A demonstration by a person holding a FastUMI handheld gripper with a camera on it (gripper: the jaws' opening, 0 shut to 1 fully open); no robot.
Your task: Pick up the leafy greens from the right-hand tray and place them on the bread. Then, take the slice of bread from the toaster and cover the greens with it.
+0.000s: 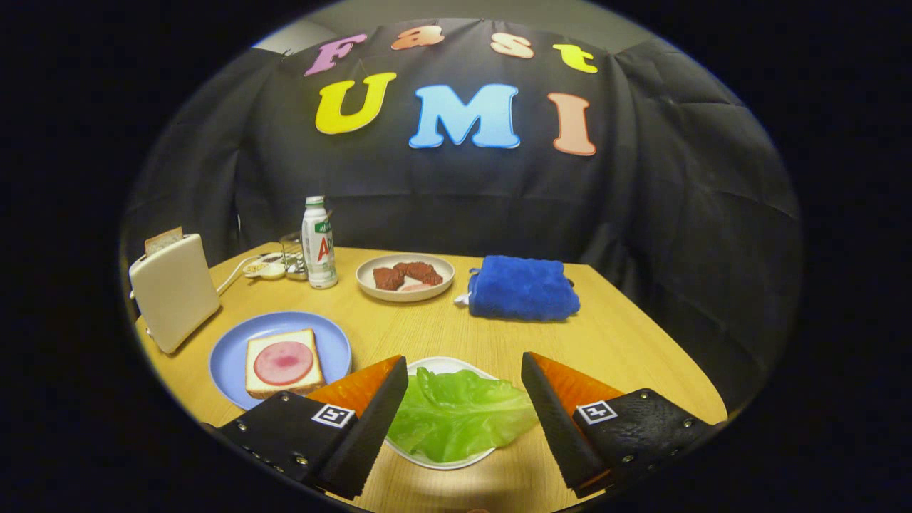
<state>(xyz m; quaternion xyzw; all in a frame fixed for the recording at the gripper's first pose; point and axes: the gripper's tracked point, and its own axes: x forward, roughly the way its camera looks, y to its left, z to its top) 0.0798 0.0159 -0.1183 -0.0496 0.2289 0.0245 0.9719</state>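
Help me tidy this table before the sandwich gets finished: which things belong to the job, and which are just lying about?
Job: leafy greens on white tray, between the open tongs; bread with meat slice on blue plate; bread slice in toaster.

Lying about: bottle, plate of brown pieces, blue cloth, power strip.

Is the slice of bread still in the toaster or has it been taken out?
In. The bread slice sticks up from the slot of the toaster, beside the blue plate. The gripper is open over the leafy greens.

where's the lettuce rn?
In the gripper view, the lettuce lies on a white plate between the open jaws of the gripper, right of the blue plate with bread.
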